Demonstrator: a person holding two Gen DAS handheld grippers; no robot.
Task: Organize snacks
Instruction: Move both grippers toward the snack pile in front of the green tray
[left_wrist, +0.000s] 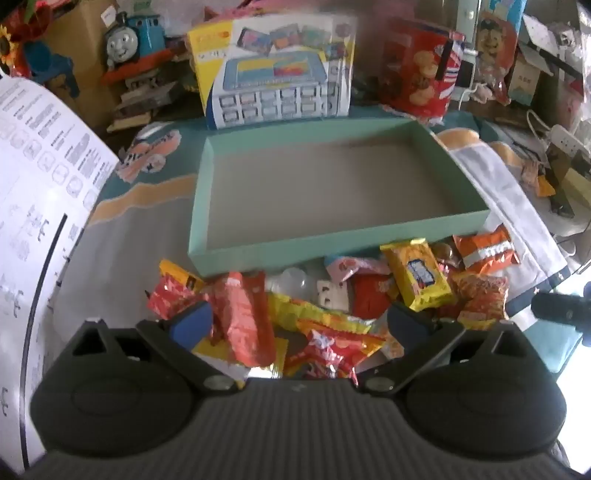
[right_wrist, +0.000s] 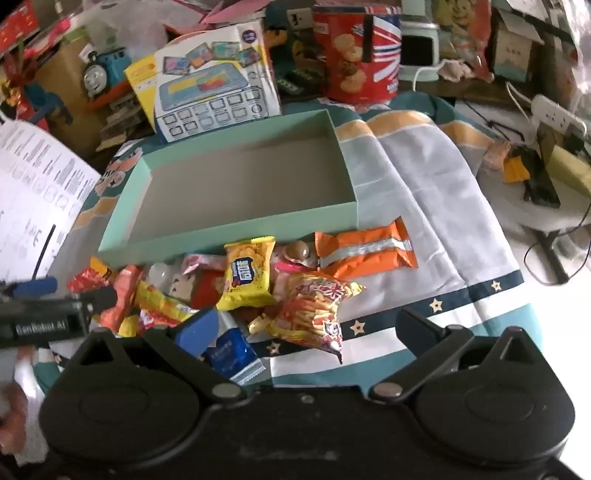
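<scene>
I have both claws spread wide with nothing between the fingers: left gripper (left_wrist: 299, 321) over the snack pile (left_wrist: 332, 295) at lower centre, right gripper (right_wrist: 314, 328) above the pile's right edge near a yellow biscuit packet (right_wrist: 247, 273). The mint-green tray (right_wrist: 122, 243) sits just behind the pile, mid-frame.

Mint-green tray (left_wrist: 399, 230), yellow biscuit packet (right_wrist: 248, 273), orange silver-striped packet (right_wrist: 365, 251), star-bordered cloth (right_wrist: 436, 206)
</scene>
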